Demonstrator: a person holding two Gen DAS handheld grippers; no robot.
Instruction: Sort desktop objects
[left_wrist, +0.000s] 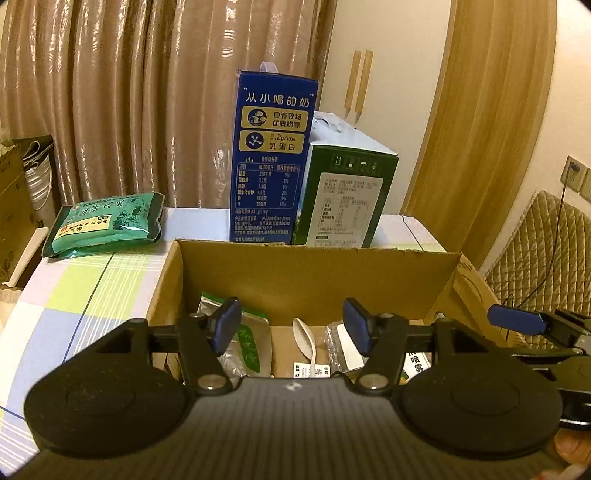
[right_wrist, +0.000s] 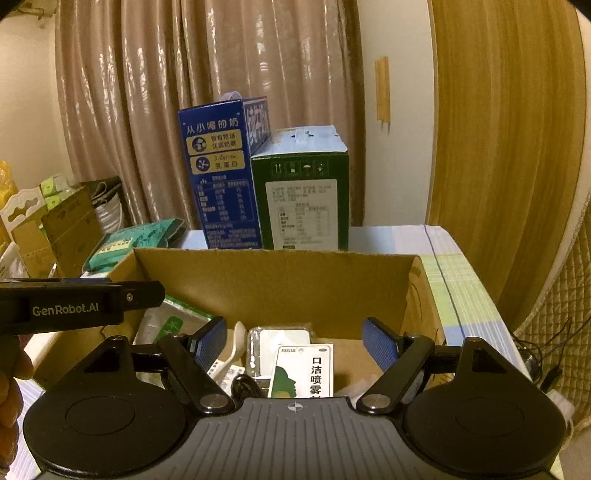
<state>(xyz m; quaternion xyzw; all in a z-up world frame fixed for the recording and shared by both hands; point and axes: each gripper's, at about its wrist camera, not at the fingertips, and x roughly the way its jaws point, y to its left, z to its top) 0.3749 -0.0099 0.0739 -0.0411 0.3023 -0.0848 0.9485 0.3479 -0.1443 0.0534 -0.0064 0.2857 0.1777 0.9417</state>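
Apparently two cartons (right_wrist: 221, 177) stand behind one cardboard box (right_wrist: 273, 273).

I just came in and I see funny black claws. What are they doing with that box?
A person is tidying a table with a gripper in each hand. Both the left gripper and the right gripper hover open over a cardboard box, holding nothing. Inside lie a white spoon, a green-and-silver pouch, a foil packet and a mouth spray box. A green rice bag is outside the box, on the tablecloth.
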